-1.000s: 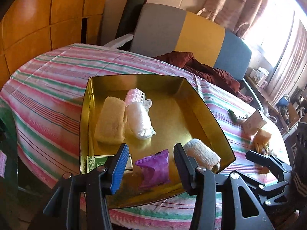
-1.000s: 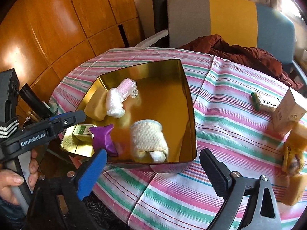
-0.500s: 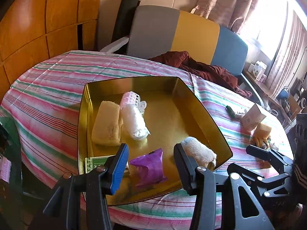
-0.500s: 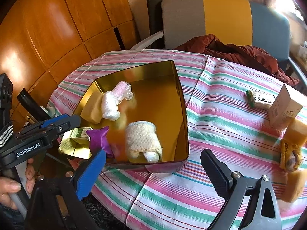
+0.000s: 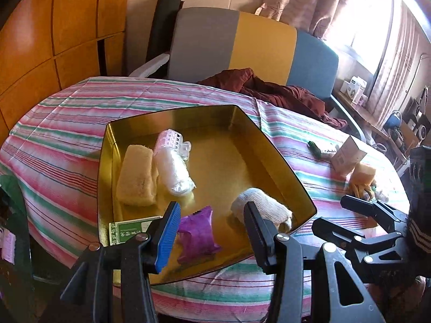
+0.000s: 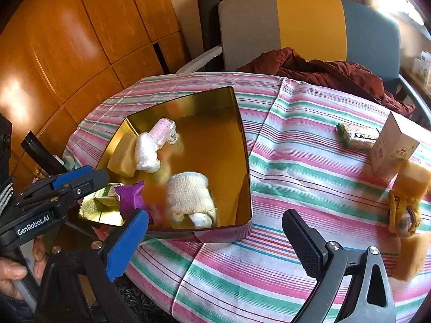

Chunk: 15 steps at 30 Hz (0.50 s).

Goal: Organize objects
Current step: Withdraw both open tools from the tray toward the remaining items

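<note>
A gold tray (image 5: 282, 161) (image 6: 242, 145) sits on the striped tablecloth. It holds a yellow sponge (image 5: 137, 177), a white wrapped roll (image 5: 175, 172), a pink roller (image 5: 171, 138), a purple packet (image 5: 198, 232) (image 6: 132, 196), a cream bandage roll (image 5: 262, 207) (image 6: 188, 196) and a green box (image 5: 129, 232). My left gripper (image 5: 212, 234) hovers over the tray's near edge, open, with the purple packet lying below the gap. My right gripper (image 6: 215, 242) stands wide open above the cloth in front of the tray, holding nothing.
On the cloth to the right lie a green snack packet (image 6: 355, 134), a white carton (image 6: 390, 145), two yellow sponges (image 6: 414, 177) and a yellow bundle (image 6: 404, 212). A dark red cloth (image 6: 323, 72) drapes over the chair behind. The tray's near left corner overhangs the table edge.
My left gripper has drawn back a little from the tray and rolled slightly, its jaw gap unchanged. The right gripper has barely moved.
</note>
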### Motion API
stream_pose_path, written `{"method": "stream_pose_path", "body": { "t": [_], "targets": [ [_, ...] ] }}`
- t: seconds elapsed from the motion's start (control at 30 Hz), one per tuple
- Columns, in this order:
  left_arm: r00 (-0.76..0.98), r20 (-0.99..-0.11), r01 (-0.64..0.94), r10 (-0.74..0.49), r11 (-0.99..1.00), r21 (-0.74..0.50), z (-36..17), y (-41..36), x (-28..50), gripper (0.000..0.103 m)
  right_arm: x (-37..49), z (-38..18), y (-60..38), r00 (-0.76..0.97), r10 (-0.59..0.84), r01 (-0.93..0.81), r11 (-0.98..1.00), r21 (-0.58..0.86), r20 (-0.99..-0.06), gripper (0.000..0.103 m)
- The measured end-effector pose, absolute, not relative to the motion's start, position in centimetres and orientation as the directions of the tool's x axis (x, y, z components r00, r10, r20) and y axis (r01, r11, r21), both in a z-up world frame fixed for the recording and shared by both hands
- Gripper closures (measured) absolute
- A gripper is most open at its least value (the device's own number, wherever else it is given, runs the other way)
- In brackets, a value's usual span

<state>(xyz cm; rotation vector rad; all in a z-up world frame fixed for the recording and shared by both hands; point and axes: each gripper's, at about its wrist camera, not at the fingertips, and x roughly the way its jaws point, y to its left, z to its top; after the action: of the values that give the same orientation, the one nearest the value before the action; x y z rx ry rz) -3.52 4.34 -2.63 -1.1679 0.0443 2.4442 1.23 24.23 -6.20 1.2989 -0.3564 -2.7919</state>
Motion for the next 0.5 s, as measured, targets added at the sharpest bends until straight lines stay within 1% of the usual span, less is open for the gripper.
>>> {"method": "stream_pose_path", "body": {
  "t": [0.27,0.5],
  "targets": [
    [-0.541,-0.75,-0.428,0.38,-0.892,-0.143,-2.3,5.8,-3.2,0.054,1.7,-6.3,25.8,-0.655,-0.108,-0.103,-0.968,0.23,-0.747,0.002],
    [-0.523,-0.75,-0.481,0.405,-0.867,-0.133,-1.9,7.9,-3.0,0.054,3.2,-6.0,29.6,-0.664,-0.038,-0.201,-0.953,0.227,-0.747,0.002]
  ]
}}
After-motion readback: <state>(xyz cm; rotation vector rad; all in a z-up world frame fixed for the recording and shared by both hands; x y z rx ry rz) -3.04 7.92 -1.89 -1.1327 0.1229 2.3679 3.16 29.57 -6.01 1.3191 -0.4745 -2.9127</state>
